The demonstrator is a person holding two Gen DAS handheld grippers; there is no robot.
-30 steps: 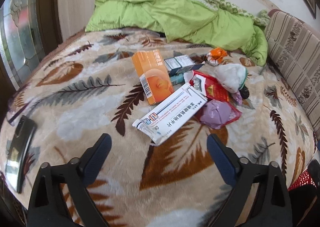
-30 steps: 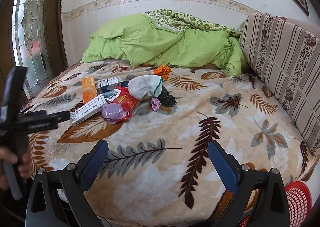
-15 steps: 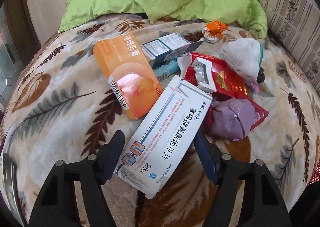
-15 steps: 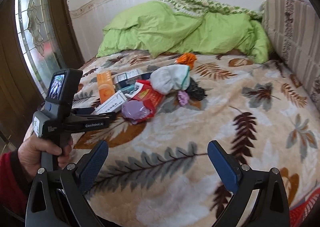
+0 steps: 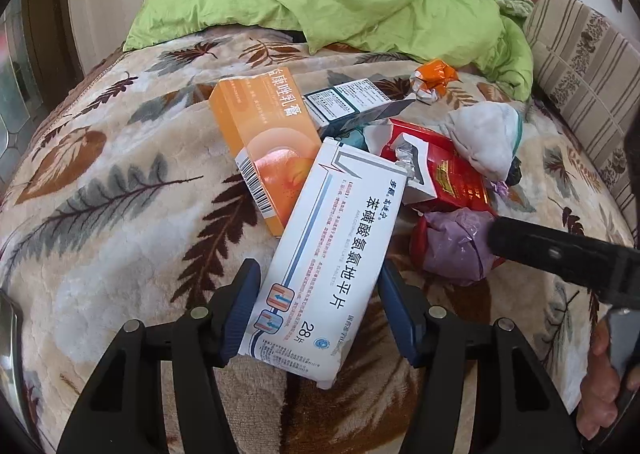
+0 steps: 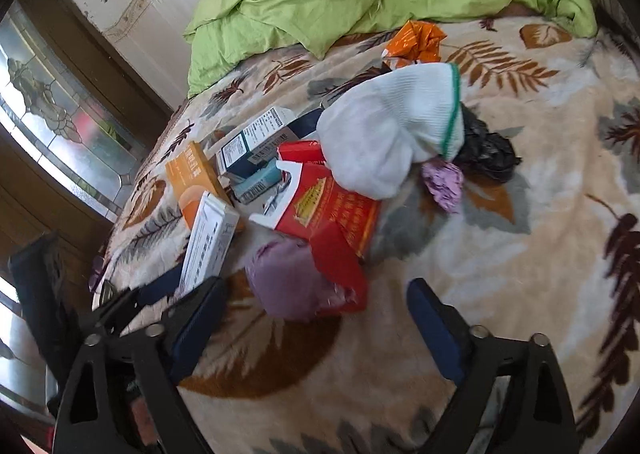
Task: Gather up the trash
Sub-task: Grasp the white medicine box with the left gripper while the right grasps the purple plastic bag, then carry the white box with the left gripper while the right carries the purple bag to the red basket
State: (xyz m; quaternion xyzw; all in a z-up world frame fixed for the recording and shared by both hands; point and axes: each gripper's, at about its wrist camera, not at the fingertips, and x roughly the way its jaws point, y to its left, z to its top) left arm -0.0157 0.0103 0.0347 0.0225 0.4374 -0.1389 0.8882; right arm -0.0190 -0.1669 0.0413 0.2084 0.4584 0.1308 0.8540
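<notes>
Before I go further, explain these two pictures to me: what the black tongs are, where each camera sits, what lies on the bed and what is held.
No robot here: a person carries a pair of hand-held tongs in each hand, each with a camera that looks out along its two fingers.

The left camera shows the left tongs closing round a white pill box; whether they grip it yet, I cannot tell.

The right camera shows the right tongs open, holding nothing, near a purple wad.

On the leaf-patterned blanket lies a heap of trash: an orange box, a red packet, a white sock, a black bag and an orange wrapper.
</notes>
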